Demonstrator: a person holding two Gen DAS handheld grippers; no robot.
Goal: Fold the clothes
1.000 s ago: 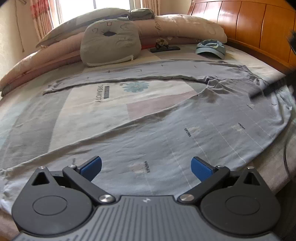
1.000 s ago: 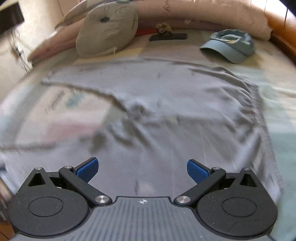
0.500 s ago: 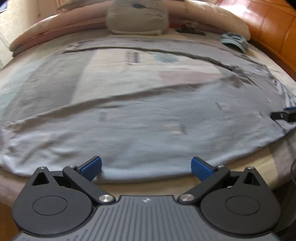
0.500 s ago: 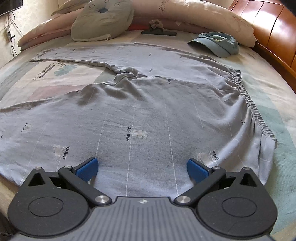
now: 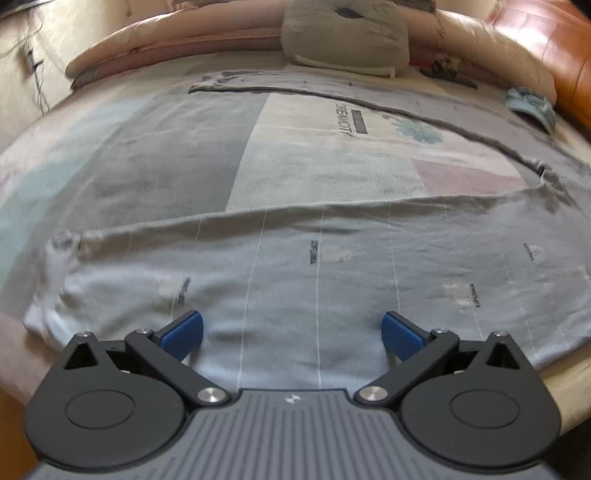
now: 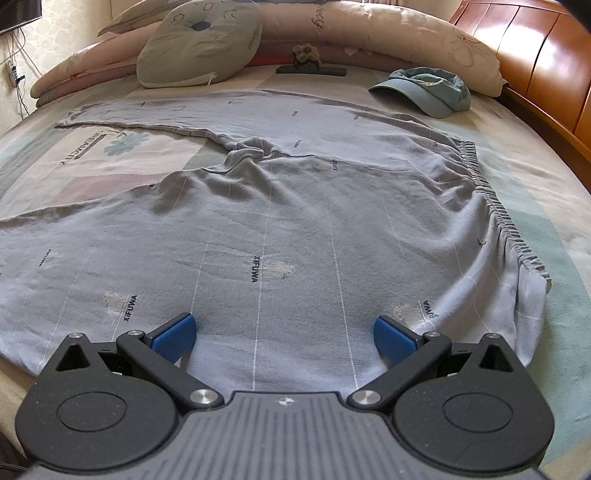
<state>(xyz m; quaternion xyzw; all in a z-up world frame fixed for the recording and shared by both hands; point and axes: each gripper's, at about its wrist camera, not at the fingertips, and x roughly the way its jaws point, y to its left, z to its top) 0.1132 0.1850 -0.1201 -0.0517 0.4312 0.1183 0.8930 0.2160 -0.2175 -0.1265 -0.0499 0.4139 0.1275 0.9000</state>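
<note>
A pair of light grey-blue pants with thin white lines and small prints lies spread flat on the bed, legs splayed apart, elastic waistband at the right. In the left wrist view the near leg runs across the frame, its cuff end at the left. My left gripper is open and empty, low over the near leg close to the bed's front edge. My right gripper is open and empty over the pants near the waist end.
A blue cap lies at the back right. A grey cushion and rolled quilts line the far side. A wooden headboard stands at the right. The patterned bedsheet shows between the legs.
The left gripper has swung left along the near leg toward its cuff end and come closer to it. The right gripper has edged slightly forward over the waist end. Both stay open.
</note>
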